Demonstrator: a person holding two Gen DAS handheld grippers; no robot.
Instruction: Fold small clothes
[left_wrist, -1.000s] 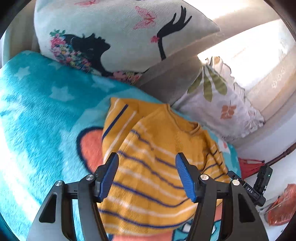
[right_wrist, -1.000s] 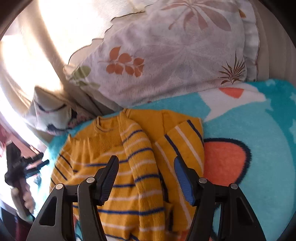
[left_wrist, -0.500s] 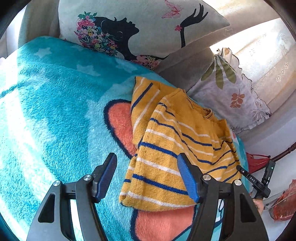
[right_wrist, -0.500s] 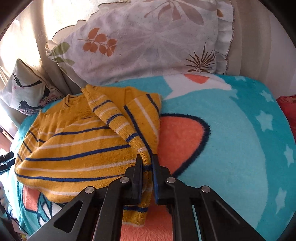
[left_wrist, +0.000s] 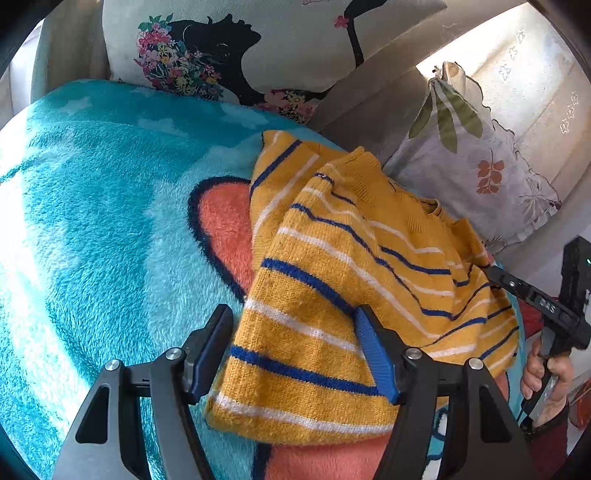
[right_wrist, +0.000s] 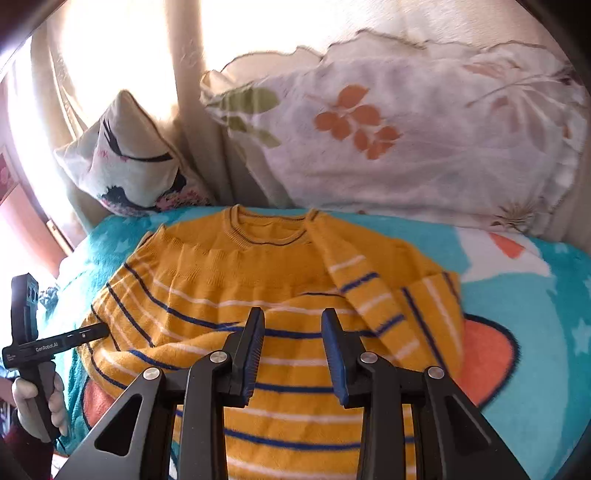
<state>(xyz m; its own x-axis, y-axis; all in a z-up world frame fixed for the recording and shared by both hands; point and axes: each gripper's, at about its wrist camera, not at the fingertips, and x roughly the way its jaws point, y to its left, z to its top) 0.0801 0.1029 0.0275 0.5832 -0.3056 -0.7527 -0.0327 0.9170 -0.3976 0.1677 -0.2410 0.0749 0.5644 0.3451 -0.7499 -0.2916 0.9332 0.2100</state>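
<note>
Turquoise fleece blanket (left_wrist: 92, 221) covers the seat, with a leaf-print pillow (right_wrist: 424, 147) and a silhouette-print cushion (left_wrist: 258, 48) propped behind. On it lies the striped yellow sweater (right_wrist: 240, 280), partly folded. Both the left gripper (left_wrist: 295, 350) and right gripper (right_wrist: 291, 350) hover over its hem, jaws parted, holding nothing.

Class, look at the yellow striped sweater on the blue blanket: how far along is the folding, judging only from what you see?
Done: one sleeve of the sweater lies folded across its front on the blanket. In hand: nothing; the left hand-held gripper and right hand-held gripper both hover open over the knit. Left: the sweater's other side still lies spread out, and the body is not yet doubled into a compact bundle.
</note>
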